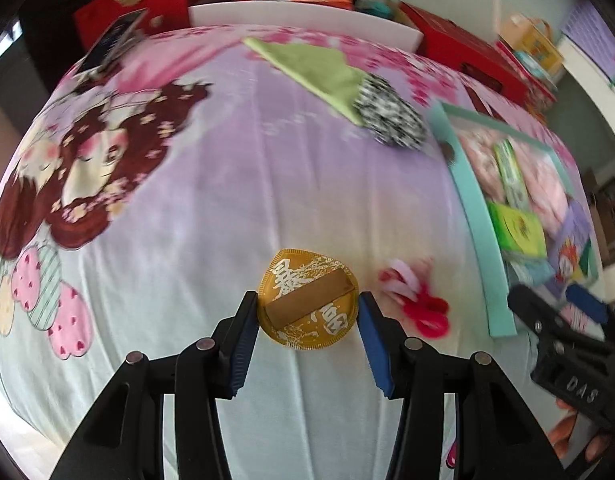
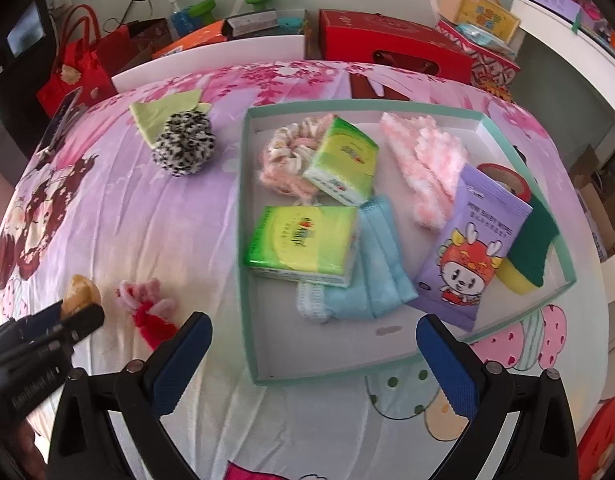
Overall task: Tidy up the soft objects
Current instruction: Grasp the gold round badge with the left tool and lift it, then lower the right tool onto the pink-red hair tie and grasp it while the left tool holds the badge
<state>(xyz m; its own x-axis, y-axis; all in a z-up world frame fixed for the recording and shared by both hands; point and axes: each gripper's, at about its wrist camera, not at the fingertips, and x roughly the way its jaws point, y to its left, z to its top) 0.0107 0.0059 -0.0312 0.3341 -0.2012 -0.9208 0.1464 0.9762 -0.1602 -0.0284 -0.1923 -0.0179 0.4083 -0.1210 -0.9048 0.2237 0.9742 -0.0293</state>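
My left gripper (image 1: 307,301) is shut on a round gold coin-shaped pad (image 1: 307,304), a blue pad pressing on each side, just above the cartoon bedsheet. The right wrist view shows that gripper (image 2: 67,318) and the gold pad (image 2: 81,292) at the far left. A red and pink fuzzy bow (image 1: 415,300) (image 2: 147,308) lies just right of it. My right gripper (image 2: 313,322) stands open over the near rim of the teal tray (image 2: 243,208), with nothing between its fingers. A black-and-white pompom (image 2: 183,144) rests on a green cloth (image 2: 151,116) farther back.
The tray holds two green tissue packs (image 2: 303,240), a scrunchie, pink fluffy cloth (image 2: 423,164), blue cloth, a purple wipes pack (image 2: 471,248) and a green-yellow sponge. A phone (image 2: 59,120) lies at the bed's left edge. Red boxes (image 2: 391,46) and gift bags line the back.
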